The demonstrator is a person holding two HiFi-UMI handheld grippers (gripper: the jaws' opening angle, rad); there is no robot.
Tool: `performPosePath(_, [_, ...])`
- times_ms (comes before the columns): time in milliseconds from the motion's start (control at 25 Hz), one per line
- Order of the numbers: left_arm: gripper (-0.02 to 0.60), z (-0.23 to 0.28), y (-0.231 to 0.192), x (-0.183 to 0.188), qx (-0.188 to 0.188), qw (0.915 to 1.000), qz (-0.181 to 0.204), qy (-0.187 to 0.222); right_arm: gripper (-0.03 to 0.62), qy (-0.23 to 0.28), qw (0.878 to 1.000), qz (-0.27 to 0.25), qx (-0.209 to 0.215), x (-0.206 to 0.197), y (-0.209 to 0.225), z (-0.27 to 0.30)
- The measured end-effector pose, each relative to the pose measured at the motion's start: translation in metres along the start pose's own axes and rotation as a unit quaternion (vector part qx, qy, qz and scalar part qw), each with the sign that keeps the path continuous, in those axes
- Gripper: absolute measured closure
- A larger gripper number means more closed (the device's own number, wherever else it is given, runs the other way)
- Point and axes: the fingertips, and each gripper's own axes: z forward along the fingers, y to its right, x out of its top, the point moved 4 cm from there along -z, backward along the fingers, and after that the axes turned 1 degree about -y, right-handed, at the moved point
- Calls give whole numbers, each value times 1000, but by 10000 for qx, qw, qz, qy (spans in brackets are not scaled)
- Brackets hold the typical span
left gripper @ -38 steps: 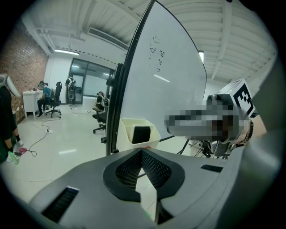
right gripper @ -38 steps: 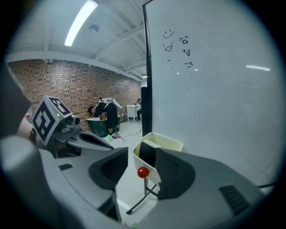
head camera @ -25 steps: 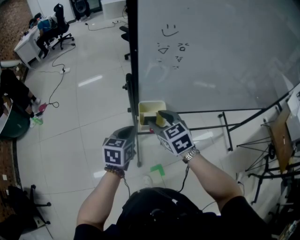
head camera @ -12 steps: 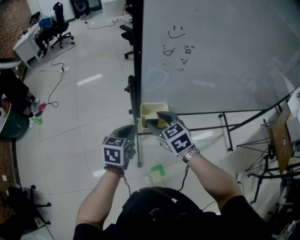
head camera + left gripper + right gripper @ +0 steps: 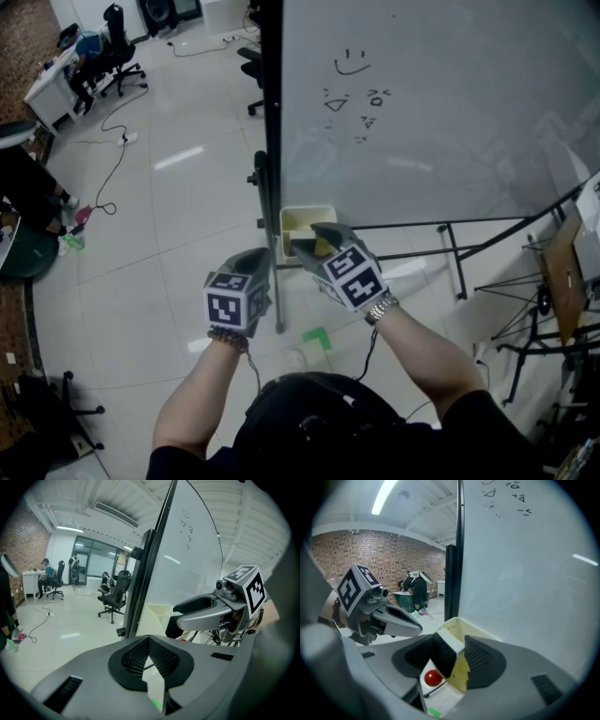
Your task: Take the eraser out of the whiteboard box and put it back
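A cream whiteboard box (image 5: 303, 219) hangs at the lower left corner of the whiteboard (image 5: 422, 112). My right gripper (image 5: 309, 243) hovers just above the box's near rim, shut on the eraser (image 5: 446, 652), a black block with a white top and yellow felt. In the right gripper view the box (image 5: 465, 628) lies open right behind the eraser, with a red round thing (image 5: 432, 678) below the jaws. My left gripper (image 5: 259, 260) is shut and empty, lower and to the left of the box, beside the board's post. The left gripper view shows its pads (image 5: 140, 660) closed and the right gripper (image 5: 180, 610) ahead.
The whiteboard's black post (image 5: 272, 169) and its stand legs (image 5: 450, 253) run close to both grippers. A green mark (image 5: 316, 337) lies on the tiled floor below. Office chairs (image 5: 117, 52) and a desk stand far back left. A wooden board (image 5: 562, 281) leans at the right.
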Motion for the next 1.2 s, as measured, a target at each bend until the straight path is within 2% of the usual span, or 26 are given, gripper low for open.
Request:
performPosePath(560, [581,-10,11,3,27,9999,42,141,376,423,9989,23,-216,11,0,-26])
performPosePath(1200, [581,-37,56,7,62,9992,280,289,387,1109,9917,34,-655,25,1,-94])
